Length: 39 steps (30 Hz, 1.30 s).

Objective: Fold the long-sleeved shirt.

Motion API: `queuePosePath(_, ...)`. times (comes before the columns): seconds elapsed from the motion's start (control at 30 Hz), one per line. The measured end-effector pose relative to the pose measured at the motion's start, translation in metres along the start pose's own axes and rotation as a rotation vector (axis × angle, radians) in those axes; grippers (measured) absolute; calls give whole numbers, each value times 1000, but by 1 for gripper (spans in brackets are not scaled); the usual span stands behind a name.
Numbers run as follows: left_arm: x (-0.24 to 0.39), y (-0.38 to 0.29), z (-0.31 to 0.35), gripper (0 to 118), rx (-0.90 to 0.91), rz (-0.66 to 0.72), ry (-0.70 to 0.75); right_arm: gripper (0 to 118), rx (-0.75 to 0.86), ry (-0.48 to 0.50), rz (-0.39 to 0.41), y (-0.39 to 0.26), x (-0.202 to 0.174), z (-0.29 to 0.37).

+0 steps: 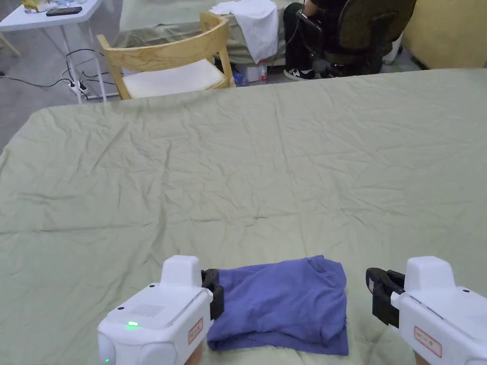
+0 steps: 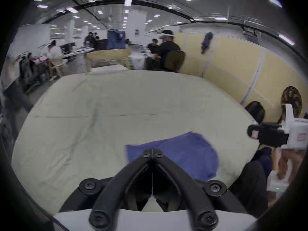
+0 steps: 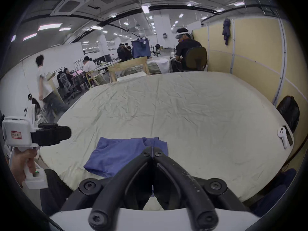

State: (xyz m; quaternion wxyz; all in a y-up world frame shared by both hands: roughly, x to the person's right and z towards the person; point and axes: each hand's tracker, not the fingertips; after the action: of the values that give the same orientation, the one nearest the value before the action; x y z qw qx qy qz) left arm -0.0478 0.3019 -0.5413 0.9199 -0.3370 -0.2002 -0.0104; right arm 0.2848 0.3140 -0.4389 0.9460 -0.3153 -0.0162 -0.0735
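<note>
The blue-purple long-sleeved shirt (image 1: 280,304) (image 2: 186,153) (image 3: 120,153) lies folded into a small, thick rectangle near the front edge of the table, which is covered with a pale green sheet (image 1: 266,166). My left gripper (image 1: 216,294) (image 2: 152,151) (image 3: 68,133) is shut with nothing in it and hovers at the shirt's left edge. My right gripper (image 1: 376,297) (image 3: 152,149) (image 2: 250,133) is also shut and empty, a short way to the right of the shirt and apart from it. A hand holds each gripper's handle.
A wooden chair (image 1: 171,62) stands past the far edge, beside a person in an office chair (image 1: 352,33) and a draped white cloth (image 1: 257,24). A white controller (image 3: 283,134) lies at the table's right edge. Yellow partition panels (image 3: 250,51) run along the right.
</note>
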Motion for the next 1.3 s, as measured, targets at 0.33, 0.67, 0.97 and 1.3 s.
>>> queuePosePath(0.33, -50, -46, 42, 0, -53, 103, 92, 1, -16, 22, 6, -18, -26, 11)
queuePosePath(0.67, -56, -24, 18, 0, -86, 97, 14, 1, -410, 171, 172, 42, -36, -80)
queuePosePath(0.97, -65, -24, -26, 0, -191, 130, -59, 1, -677, 126, 299, 18, -27, -202)
queuePosePath(1.3, -90, -21, -69, 53, -271, 274, -258, 1, -674, 149, 285, 8, -26, -206)
